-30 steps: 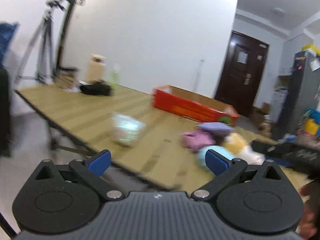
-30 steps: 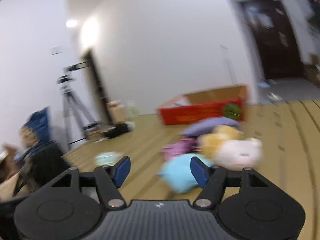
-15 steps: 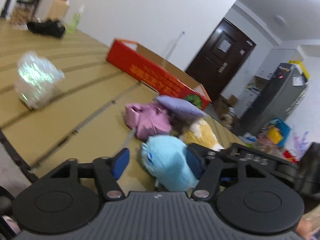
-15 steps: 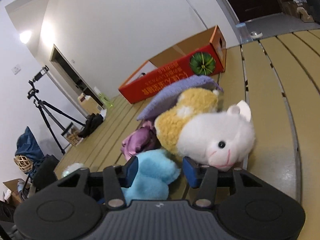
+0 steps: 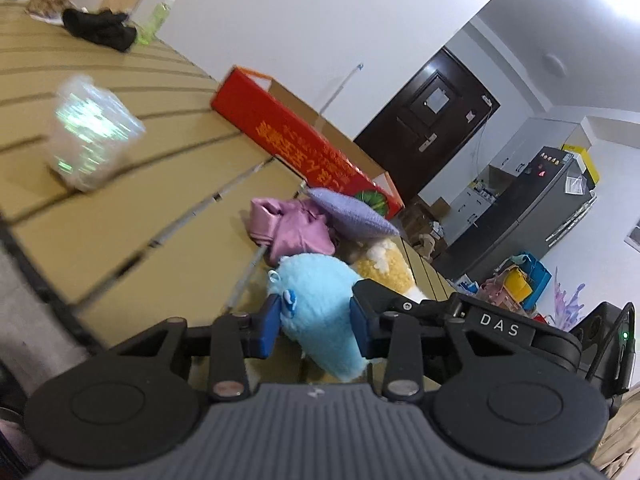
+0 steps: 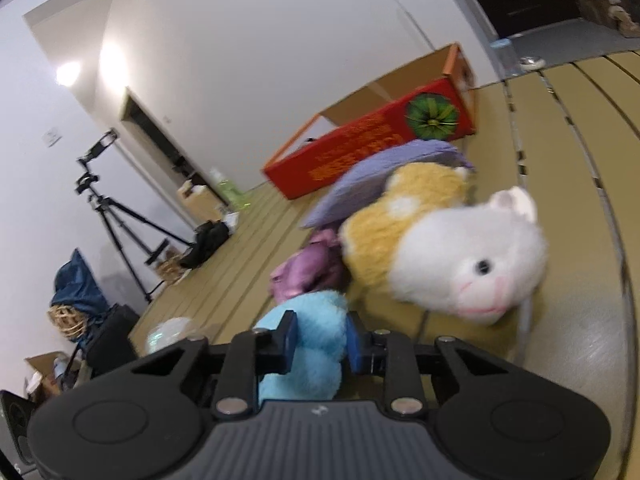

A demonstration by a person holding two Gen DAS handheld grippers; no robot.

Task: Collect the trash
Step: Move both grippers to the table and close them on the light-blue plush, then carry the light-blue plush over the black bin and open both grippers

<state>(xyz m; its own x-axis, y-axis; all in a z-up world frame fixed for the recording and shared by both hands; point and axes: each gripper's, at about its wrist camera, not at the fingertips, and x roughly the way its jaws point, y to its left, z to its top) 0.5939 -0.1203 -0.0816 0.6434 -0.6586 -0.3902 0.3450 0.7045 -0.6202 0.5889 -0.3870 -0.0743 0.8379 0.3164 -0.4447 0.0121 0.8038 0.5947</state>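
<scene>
A light blue plush toy (image 5: 320,312) lies on the wooden table (image 5: 120,216). My left gripper (image 5: 314,326) is shut on it from one side. My right gripper (image 6: 320,338) is shut on the same blue plush (image 6: 308,344) from the other side; its black body (image 5: 500,328) shows in the left wrist view. A crumpled clear plastic wrapper (image 5: 90,132) sits to the left on the table and shows small in the right wrist view (image 6: 168,334). An open red cardboard box (image 5: 304,152) stands behind, also in the right wrist view (image 6: 372,152).
A purple satin cloth (image 5: 292,228), a lavender cushion (image 5: 352,212), a yellow plush (image 6: 400,208) and a white plush (image 6: 472,264) crowd beside the blue one. A black cloth (image 5: 100,30) and spray bottle (image 5: 156,20) stand far back. The table edge (image 5: 48,280) runs close at left.
Both grippers came in low over the table and closed their fingers on the blue plush from opposite sides. The other toys now appear much closer.
</scene>
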